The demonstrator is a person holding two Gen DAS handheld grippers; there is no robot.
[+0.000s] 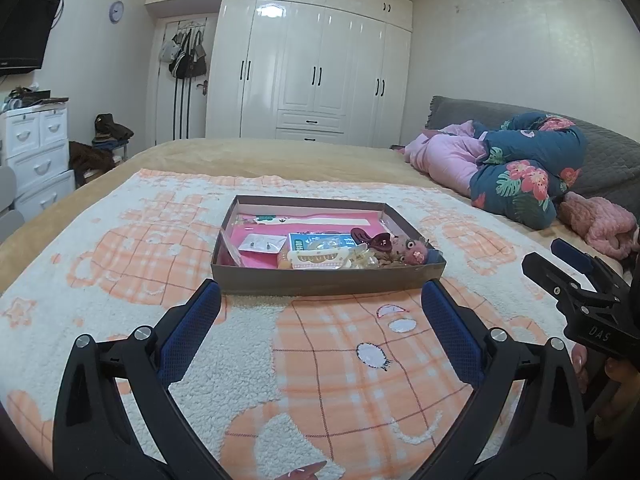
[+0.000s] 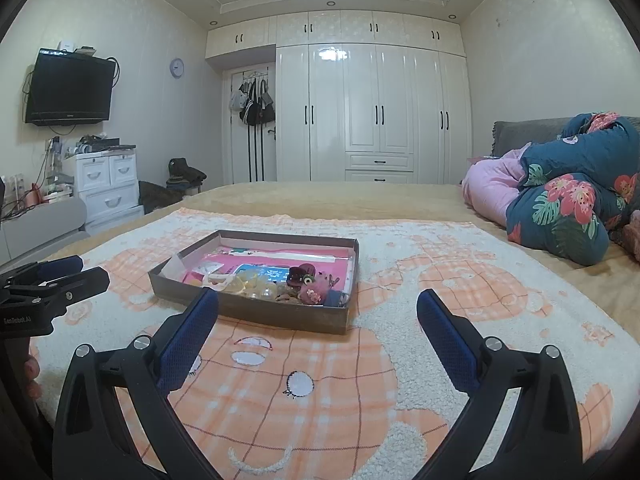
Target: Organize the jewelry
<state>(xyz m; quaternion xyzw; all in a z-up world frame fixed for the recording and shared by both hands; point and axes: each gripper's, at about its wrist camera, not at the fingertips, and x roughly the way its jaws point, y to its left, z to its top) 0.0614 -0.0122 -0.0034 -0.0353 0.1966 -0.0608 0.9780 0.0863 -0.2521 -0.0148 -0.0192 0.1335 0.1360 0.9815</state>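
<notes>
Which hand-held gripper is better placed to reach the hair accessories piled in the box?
Probably right: the pile lies at the box's near right corner, nearer the open right hand-held gripper. The left hand-held gripper is open too.

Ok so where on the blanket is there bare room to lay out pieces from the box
The peach-and-white blanket is bare between the box's near wall and both open hand-held grippers, left and right. More bare blanket lies to the box's left and right. Inside the box, the near right corner is crowded with hair accessories; the far pink strip is sparser.
</notes>
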